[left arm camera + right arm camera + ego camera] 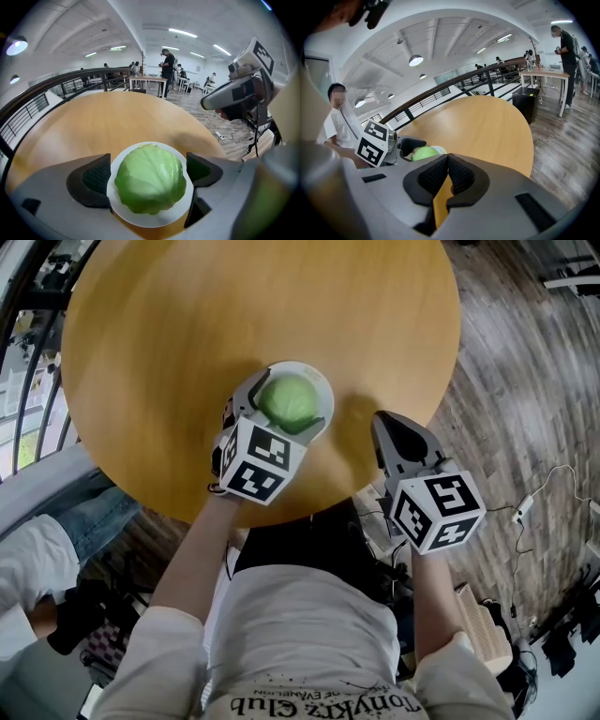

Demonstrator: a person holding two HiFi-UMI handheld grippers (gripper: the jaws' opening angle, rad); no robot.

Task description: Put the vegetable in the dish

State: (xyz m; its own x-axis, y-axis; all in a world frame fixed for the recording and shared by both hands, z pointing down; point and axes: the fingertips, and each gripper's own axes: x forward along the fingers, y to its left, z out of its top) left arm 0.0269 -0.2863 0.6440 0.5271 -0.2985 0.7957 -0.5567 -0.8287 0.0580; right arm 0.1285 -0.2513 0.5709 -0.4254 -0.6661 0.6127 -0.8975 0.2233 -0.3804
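One cabbage [149, 180] in dish [176, 213], btw open L tongs [149, 164].

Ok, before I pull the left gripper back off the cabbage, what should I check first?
1. Cabbage in the dish: ok, it sits in the middle.
2. Left gripper let go: ok, its jaws are apart, and white dish shows between each of the pads and the cabbage.
3. Dish fully on the table: ok, it lies inside the near edge.
4. Right gripper out of the way: ok, it is shut, empty and off to the side, apart from the dish.
5. Cabbage will stay put when you pull back: cannot tell.
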